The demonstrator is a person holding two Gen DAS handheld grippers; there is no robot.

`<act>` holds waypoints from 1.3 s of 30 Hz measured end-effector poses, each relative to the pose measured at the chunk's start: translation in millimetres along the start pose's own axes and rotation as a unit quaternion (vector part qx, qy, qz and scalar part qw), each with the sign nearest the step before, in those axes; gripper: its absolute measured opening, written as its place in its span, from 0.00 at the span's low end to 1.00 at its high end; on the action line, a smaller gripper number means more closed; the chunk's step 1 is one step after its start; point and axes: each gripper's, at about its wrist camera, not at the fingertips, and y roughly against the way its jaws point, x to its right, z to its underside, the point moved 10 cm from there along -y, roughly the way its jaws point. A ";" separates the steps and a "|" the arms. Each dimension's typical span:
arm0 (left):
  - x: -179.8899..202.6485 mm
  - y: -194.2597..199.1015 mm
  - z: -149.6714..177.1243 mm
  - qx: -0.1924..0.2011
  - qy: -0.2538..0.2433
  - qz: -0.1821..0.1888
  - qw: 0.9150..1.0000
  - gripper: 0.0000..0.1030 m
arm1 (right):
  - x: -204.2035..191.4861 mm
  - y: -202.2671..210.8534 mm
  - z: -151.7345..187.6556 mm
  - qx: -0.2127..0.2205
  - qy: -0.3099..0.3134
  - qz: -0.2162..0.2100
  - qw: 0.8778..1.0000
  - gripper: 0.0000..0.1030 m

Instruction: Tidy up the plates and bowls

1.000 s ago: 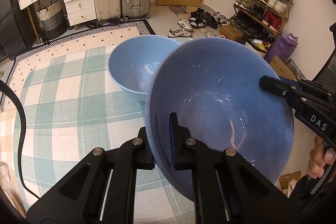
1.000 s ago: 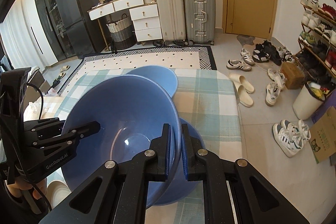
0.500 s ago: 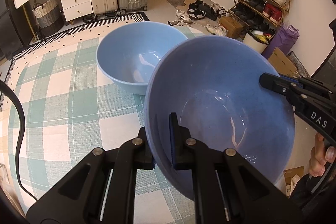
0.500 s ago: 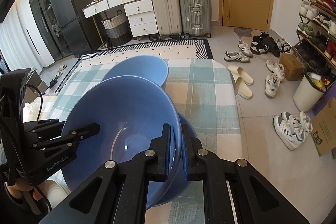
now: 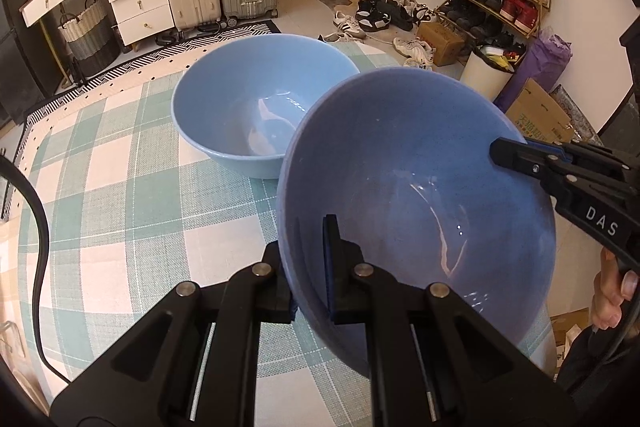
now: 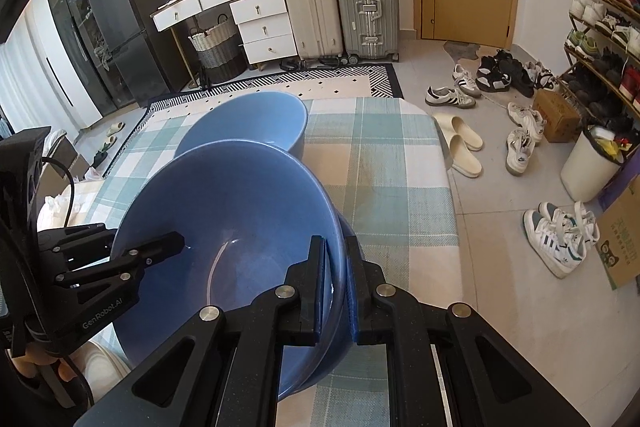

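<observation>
Pinching the big round blue bowl (image 5: 416, 163) by its rim, left gripper (image 5: 310, 267) and right gripper (image 6: 336, 279) hold it; a paler blue bowl (image 5: 256, 107) sits on the checked worktop (image 5: 120, 187).

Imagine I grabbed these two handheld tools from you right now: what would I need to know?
Left tool: shut on the near rim of the held blue bowl.
Right tool: shut on the same bowl's opposite rim; the bowl hangs tilted above the checked tablecloth.
A second blue bowl sits upright on the cloth just beyond.
Done: one bowl lifted with both tools.
Left: probably nest it into the second bowl, then let go with both. Something pale and round, perhaps plates, at the table's near corner may need sorting.
</observation>
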 end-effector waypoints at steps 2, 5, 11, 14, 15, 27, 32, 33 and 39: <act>-0.6 -1.1 0.5 -0.001 -0.002 -0.004 1.000 0.06 | 1.2 -3.0 2.6 -0.005 -0.001 0.000 1.000 0.09; -1.5 0.4 1.5 -0.002 -0.004 -0.013 1.000 0.08 | 2.2 -4.3 5.0 -0.008 -0.001 0.003 1.000 0.10; -8.4 1.4 2.9 -0.003 -0.002 -0.027 1.000 0.16 | 5.6 0.7 7.3 -0.005 0.000 0.011 1.000 0.10; -13.1 4.2 2.4 0.000 0.004 -0.030 1.000 0.33 | 4.9 3.4 8.1 -0.005 0.000 0.010 1.000 0.10; -14.8 5.5 1.8 0.003 0.008 -0.026 1.000 0.37 | 3.6 3.9 8.5 -0.005 0.000 0.007 1.000 0.10; -29.0 23.3 13.6 0.006 0.022 -0.007 1.000 0.78 | -27.3 20.4 11.1 0.017 0.000 -0.035 0.999 0.65; -33.2 30.3 22.6 0.008 0.038 0.014 0.999 0.79 | -40.6 29.3 12.9 0.023 -0.001 -0.055 0.998 0.87; -33.6 30.4 23.8 0.006 0.040 0.016 0.999 0.79 | -40.6 30.2 13.3 0.025 -0.001 -0.049 0.998 0.88; -31.7 33.2 31.2 0.008 0.044 0.034 0.998 0.99 | -39.9 31.5 18.1 0.018 0.003 -0.019 1.000 0.90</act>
